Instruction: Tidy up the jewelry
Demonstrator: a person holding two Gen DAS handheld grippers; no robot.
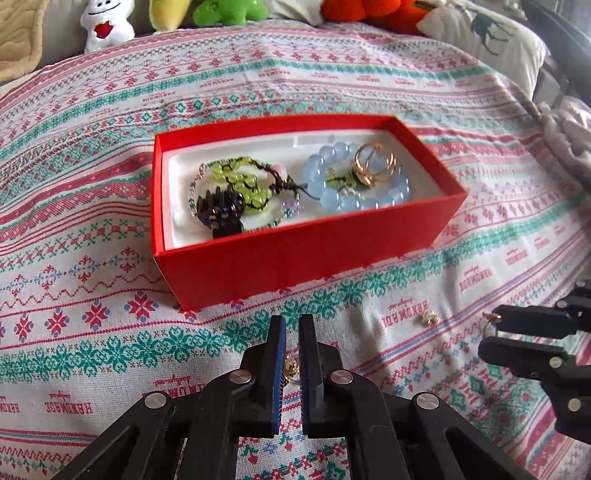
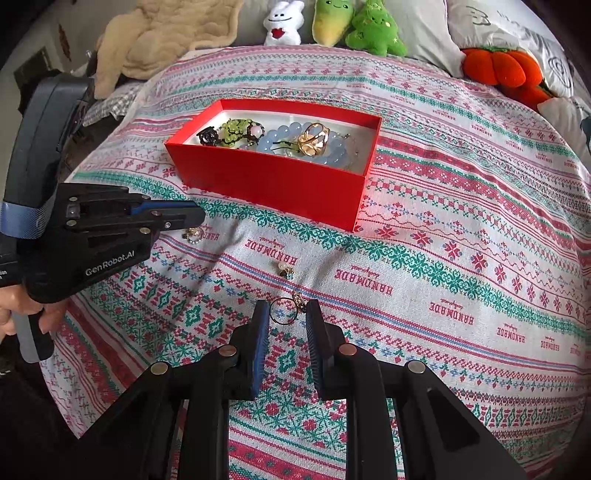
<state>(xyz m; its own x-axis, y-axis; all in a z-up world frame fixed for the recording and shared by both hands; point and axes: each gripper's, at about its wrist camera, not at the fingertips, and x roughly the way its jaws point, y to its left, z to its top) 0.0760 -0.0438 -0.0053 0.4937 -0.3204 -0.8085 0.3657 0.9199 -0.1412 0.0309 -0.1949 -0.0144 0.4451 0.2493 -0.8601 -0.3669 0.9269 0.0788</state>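
The right claw (image 2: 283, 317) is sitting partly open with a thin hoop earring (image 2: 283, 312) caught between its tips; whether the pads are truly pinching it or only bracketing it I cannot tell for sure, though it looks held. Off to the left, the left claw (image 1: 291, 363) is pointing down at the bedspread (image 1: 92, 295) with only a narrow gap showing between its pads, and a small gold piece (image 1: 291, 369) is showing in that gap, seemingly lying on the cloth rather than gripped. A little farther out, a small pearl stud (image 2: 285, 268) is lying loose on the bedspread between the claws and the box.

To do this well, the hoop should be lifted straight up, carried over the near wall of the red box (image 1: 295, 258) and released low over the white lining. The blue bead bracelet (image 1: 356, 177), gold rings (image 1: 373, 164) and green bead bracelet (image 1: 240, 182) are crowding the box; the far right corner is looking freest. The bed around the box is lying open, with plush toys (image 2: 334, 22) well beyond.
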